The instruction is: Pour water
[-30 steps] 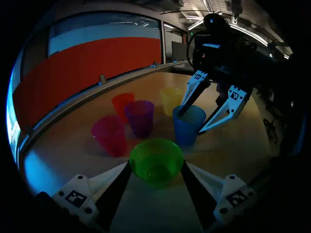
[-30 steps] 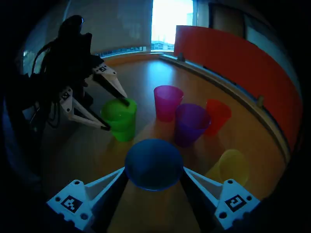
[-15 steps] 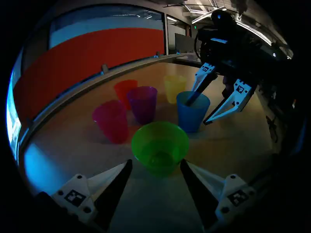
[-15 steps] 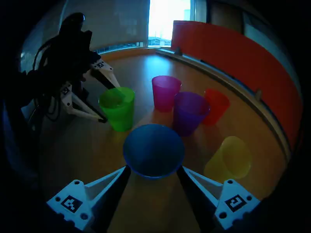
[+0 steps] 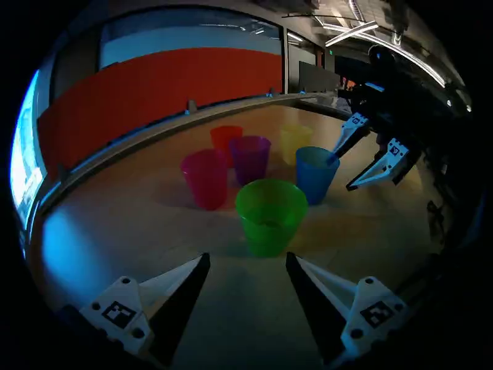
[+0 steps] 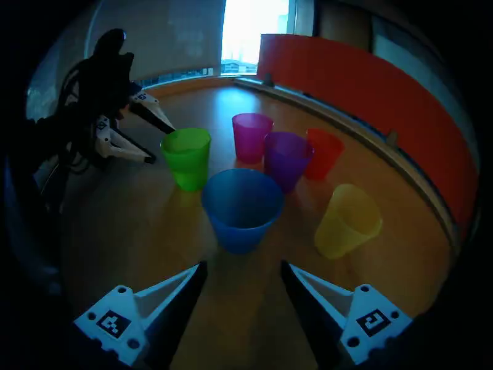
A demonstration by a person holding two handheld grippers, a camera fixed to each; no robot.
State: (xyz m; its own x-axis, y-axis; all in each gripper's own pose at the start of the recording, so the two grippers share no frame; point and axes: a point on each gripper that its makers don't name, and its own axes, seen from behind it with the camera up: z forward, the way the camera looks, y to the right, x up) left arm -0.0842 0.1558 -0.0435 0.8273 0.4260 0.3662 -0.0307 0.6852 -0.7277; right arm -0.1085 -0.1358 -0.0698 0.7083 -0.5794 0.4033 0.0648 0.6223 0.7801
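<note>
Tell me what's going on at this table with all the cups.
A person holds a gripper in each hand at a wooden table. The left gripper is open and faces the green cup; the right gripper is open and faces the blue cup. Neither touches its cup. A pink cup, a purple cup, an orange cup and a yellow cup stand nearby. No pouring is under way.

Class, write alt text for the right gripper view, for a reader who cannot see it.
The right gripper, jaws open, faces a blue cup standing on a wooden table. Behind it stand a green cup, pink cup, purple cup and orange cup; a yellow cup is at right.
</note>
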